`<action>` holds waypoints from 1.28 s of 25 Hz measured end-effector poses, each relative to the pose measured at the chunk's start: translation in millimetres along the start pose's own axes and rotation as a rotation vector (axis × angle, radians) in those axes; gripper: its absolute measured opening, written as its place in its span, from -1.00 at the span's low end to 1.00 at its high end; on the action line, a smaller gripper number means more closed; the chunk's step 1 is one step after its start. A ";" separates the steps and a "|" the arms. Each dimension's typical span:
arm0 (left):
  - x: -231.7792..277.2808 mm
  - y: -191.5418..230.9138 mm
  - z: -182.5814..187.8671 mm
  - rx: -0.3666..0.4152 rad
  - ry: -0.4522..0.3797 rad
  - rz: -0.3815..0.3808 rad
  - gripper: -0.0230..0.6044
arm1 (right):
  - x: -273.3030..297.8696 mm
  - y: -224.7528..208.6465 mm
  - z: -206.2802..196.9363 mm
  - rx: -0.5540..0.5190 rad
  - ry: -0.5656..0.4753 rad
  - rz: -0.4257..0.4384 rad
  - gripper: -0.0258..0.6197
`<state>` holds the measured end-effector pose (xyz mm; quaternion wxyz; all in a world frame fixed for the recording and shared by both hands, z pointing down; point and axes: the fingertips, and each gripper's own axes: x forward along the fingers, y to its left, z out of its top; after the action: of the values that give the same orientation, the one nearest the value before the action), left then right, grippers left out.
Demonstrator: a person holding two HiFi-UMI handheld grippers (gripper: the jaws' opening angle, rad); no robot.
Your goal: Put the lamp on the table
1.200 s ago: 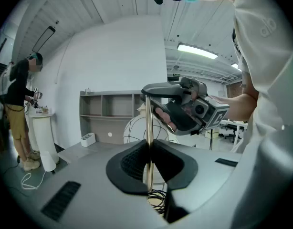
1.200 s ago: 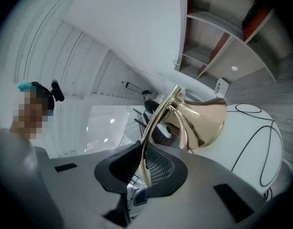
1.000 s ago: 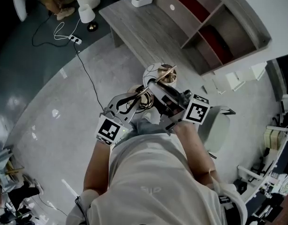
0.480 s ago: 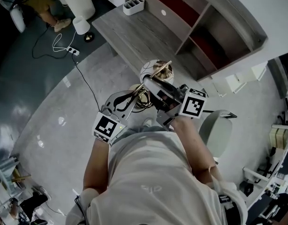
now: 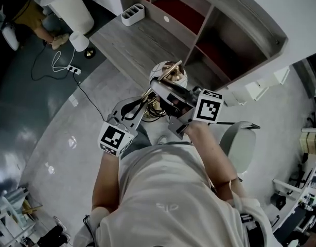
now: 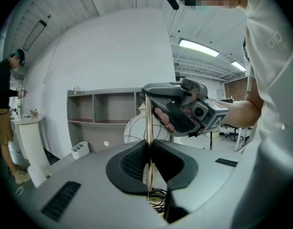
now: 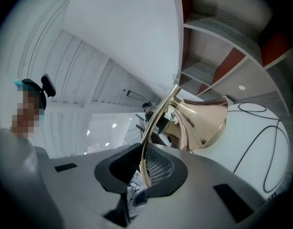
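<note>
While short of the table (image 5: 131, 44), holding the lamp (image 5: 167, 75) up in the air, above the floor and just near of the table's near edge, not yet set down. Gripping with the left tool (image 6: 147, 149), clenched on the thin gold stem (image 6: 148, 120) low down, with the stem upright between the pads. Gripping with the right tool (image 7: 142, 162) too, clamped on that stem higher up, where it bends toward the copper cone (image 7: 204, 123) and the white globe (image 7: 263, 142). Likely to go wrong in three ways. First, slipping or twisting of the smooth, narrow stem in the pads, brought on by the weight of the globe end hanging to the far side. Second, knocking the globe against the table edge or the shelf (image 5: 227, 32) at the far right, brought on by coming in too low or too far. Third, snagging of the black cord (image 6: 158, 194) bunched below the left tool, should it drop loose and catch the table edge or a foot. Worth holding both grips firm and setting down level. Counting: one lamp, with one globe and one cone; two tools, both full; one table, with one white tray (image 5: 132, 14) at its far end; one shelf; one pale chair (image 5: 240, 143) to the right; one power strip (image 5: 72, 69) on the floor at far left.
</note>
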<state>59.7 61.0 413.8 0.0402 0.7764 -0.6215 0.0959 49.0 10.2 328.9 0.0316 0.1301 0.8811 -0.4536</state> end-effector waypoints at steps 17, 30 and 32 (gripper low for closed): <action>116.6 125.2 -22.2 0.006 0.023 -0.314 -0.78 | 58.5 -132.2 94.5 -0.009 -0.141 -0.183 -0.73; 135.6 166.2 -28.7 0.011 0.003 -0.474 -0.78 | 88.5 -155.9 113.3 -0.057 -0.204 -0.271 -0.73; 145.2 181.7 -37.9 0.006 0.003 -0.493 -0.78 | 98.8 -174.2 117.2 -0.060 -0.200 -0.291 -0.73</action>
<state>-90.5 -111.9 469.5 0.0610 0.9045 -0.4131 0.0863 -98.6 -161.2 380.8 0.0567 -0.0457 0.8962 -0.4376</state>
